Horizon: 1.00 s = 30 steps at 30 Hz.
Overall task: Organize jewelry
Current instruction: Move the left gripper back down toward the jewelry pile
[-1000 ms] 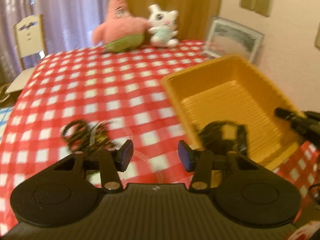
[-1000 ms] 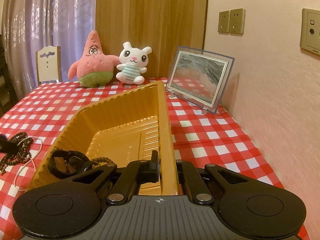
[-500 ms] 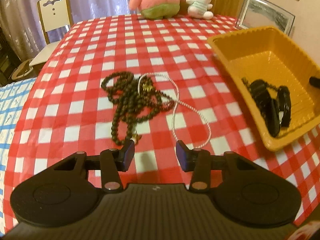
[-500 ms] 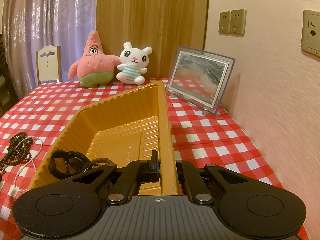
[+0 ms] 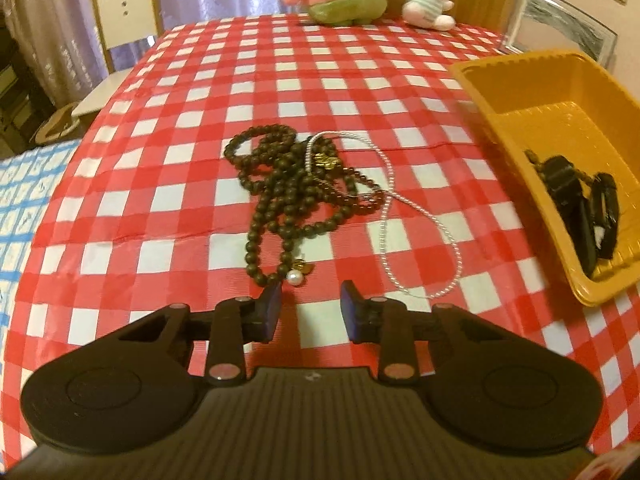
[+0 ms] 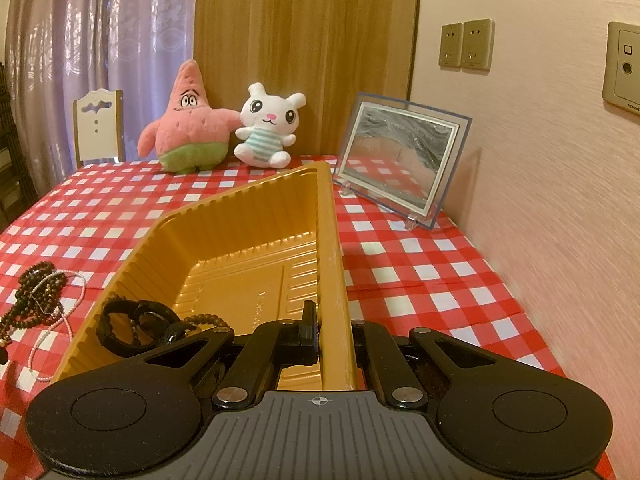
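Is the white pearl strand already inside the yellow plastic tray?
No, the white pearl strand lies on the red-checked tablecloth beside the dark wooden beads, outside the yellow plastic tray.

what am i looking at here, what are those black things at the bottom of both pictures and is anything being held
Each black shape is a two-finger tool a person holds, one per hand, with a camera looking along its fingers. The left tool looks down at a red checked tablecloth with a tangle of dark bead strands and a thin pearl string. Its jaws are closing just short of the beads, with nothing between them. The right tool is clamped on the rim of a yellow tray, which already has black bracelets inside. At the back sit two plush toys and a picture frame.
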### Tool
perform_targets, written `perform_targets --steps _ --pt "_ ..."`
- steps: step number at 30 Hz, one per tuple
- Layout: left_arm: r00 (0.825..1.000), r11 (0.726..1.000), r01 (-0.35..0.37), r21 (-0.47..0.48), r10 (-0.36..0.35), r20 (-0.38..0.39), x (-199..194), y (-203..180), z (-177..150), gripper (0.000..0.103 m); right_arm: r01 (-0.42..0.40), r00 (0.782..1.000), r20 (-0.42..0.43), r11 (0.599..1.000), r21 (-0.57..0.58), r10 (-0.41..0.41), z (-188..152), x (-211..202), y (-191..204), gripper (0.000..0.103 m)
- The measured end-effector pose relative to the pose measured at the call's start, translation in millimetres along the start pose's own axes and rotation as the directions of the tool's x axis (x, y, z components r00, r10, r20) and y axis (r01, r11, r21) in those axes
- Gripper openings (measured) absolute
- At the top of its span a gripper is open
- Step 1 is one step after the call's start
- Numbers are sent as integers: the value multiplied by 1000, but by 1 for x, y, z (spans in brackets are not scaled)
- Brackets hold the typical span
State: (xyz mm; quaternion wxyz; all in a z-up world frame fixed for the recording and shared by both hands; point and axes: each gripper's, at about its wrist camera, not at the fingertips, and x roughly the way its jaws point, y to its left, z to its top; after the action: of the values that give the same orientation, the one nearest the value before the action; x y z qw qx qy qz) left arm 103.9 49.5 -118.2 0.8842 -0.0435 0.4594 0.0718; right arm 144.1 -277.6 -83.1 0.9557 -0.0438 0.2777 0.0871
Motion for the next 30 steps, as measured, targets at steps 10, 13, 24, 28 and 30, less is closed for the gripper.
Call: perform_targets --steps 10,13,24,28,30 --pt "1000 1000 4 -9 -4 19 10 1 5 20 3 1000 -5 1000 8 -3 -2 1 0 4" --pt "1000 1000 2 20 -3 30 13 -3 6 19 3 1000 -3 1000 4 -3 -2 1 0 4" --pt "999 991 7 135 -12 33 10 -15 1 7 4 1000 -5 1000 5 -4 -1 2 -1 4" --pt "999 992 22 122 -26 33 6 -14 4 7 3 1000 -5 1000 3 -3 -1 2 -1 4" --pt "998 993 36 115 -42 46 1 -16 7 7 3 1000 -6 1000 5 -3 -1 2 -1 4"
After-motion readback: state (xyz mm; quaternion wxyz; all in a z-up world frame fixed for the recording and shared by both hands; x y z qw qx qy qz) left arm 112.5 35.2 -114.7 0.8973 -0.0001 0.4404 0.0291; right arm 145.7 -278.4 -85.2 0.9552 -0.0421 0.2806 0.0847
